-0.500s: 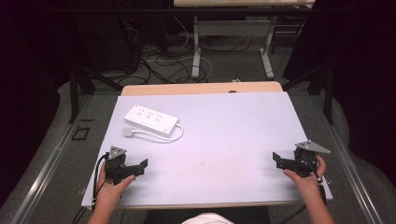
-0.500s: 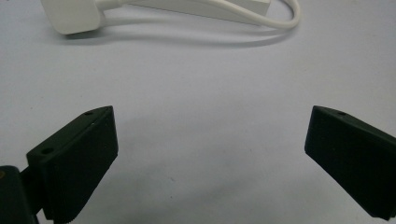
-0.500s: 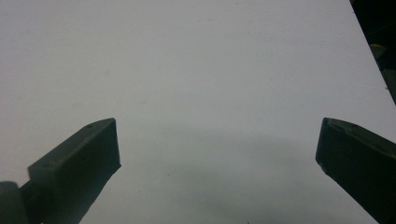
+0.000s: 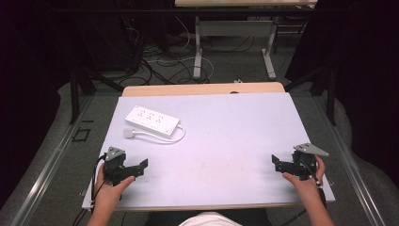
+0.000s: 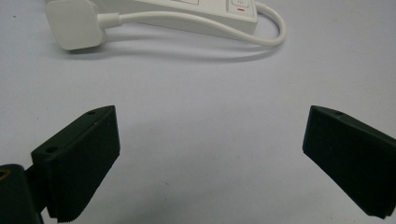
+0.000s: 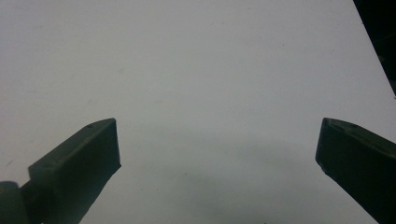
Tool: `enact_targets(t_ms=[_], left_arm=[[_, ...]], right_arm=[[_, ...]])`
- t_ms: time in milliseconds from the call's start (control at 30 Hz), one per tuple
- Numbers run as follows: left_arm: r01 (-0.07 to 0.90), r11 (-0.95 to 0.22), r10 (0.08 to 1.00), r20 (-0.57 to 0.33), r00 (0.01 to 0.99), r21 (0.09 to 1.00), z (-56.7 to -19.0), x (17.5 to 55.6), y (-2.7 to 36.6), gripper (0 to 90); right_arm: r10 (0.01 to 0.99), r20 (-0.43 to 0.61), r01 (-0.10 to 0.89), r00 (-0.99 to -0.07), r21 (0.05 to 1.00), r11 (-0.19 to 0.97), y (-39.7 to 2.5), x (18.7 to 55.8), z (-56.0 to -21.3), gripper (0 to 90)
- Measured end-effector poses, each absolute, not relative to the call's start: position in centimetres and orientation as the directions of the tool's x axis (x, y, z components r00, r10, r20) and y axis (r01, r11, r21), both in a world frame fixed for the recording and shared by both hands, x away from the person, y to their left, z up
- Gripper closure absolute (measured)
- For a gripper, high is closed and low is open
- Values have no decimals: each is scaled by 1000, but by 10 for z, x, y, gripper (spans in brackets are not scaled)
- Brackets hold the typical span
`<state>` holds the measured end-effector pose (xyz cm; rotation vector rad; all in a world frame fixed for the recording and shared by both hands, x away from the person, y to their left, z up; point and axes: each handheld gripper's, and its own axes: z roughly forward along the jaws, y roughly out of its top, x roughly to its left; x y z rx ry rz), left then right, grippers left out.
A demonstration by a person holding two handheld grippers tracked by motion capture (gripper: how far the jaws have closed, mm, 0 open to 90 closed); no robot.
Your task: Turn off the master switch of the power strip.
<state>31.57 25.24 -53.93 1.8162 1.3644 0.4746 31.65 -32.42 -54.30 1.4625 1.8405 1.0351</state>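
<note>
A: What carries everything?

B: A table (image 4: pixel 226 141) with a pale lavender-white top, and a strip of light wood along its far edge.

A: And what lies on it?

B: A white power strip (image 4: pixel 151 118), flat, ahead of the left gripper (image 4: pixel 136 167) and well apart from the right gripper (image 4: pixel 278 164). Its white cable (image 4: pixel 174 137) loops back to a white plug (image 5: pixel 74 23), which rests on the surface nearer the left gripper than the strip itself.
</note>
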Motion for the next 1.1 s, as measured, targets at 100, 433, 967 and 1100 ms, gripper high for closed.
enact_targets(t_ms=[100, 433, 967, 1100], left_arm=[[624, -86, 925, -170, 339, 777, -538, 316, 253, 98], [619, -104, 932, -142, 335, 778, -530, 328, 250, 229], [623, -103, 929, -149, 340, 775, -520, 347, 249, 355], [627, -97, 929, -156, 337, 773, -516, 354, 248, 372]], right_arm=[[972, 50, 549, -231, 831, 88, -325, 317, -543, 0], [973, 50, 547, -227, 833, 85, -324, 319, -543, 0], [973, 46, 537, -225, 839, 84, -325, 321, -544, 0], [972, 61, 544, -229, 835, 76, -322, 321, -544, 0]])
